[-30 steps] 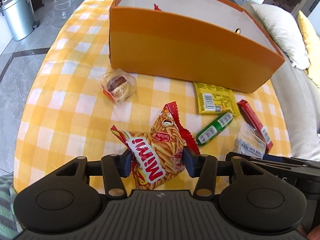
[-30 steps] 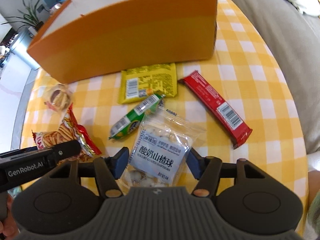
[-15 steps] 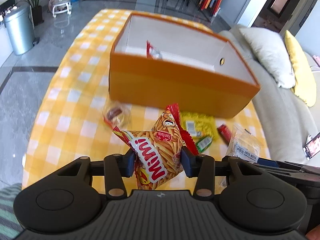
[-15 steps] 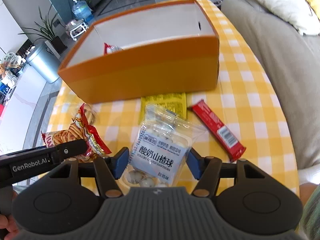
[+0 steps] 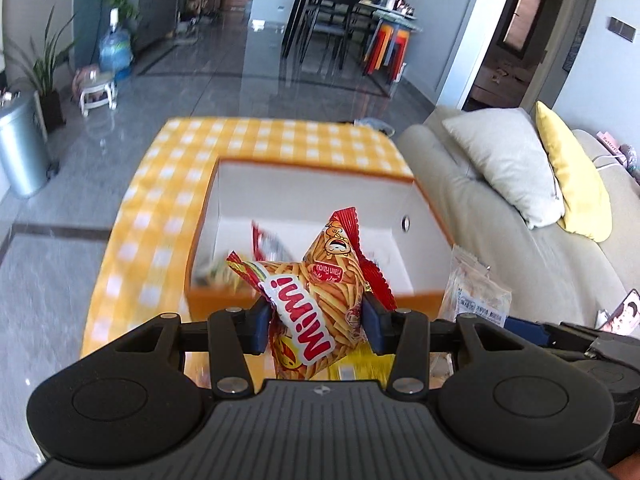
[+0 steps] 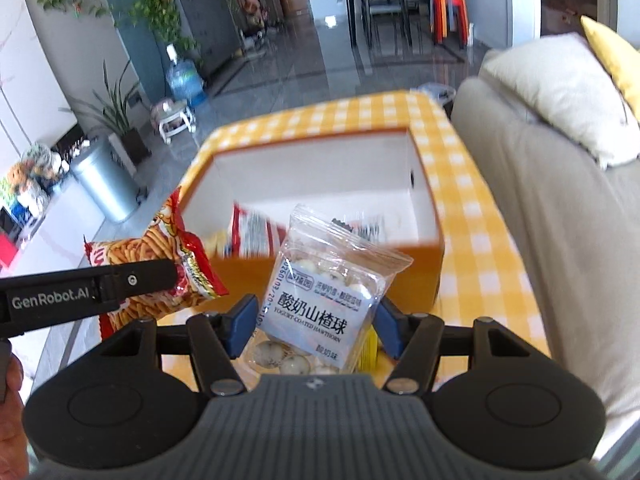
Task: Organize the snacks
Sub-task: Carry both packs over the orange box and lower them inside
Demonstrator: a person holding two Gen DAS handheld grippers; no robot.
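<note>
Lifted clear of the yellow-checked tablecloth (image 5: 132, 240), my left gripper (image 5: 316, 320) clamps the orange-red chip bag (image 5: 316, 300) and my right gripper (image 6: 314, 320) the clear hawthorn-ball pouch (image 6: 328, 292), both now above the orange cardboard box's (image 6: 424, 264) near edge, ready to drop in.

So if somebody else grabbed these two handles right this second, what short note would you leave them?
Left gripper: clamped on the Mimi snack bag, held in the air just short of the orange box.
Right gripper: clamped on the clear hawthorn ball packet, also in the air near the box.
Done: a few snacks already lie inside the box, including a red-and-white packet.
Left: carry both bags over the rim and let go. Anything on the yellow checked cloth below is mostly hidden.
</note>
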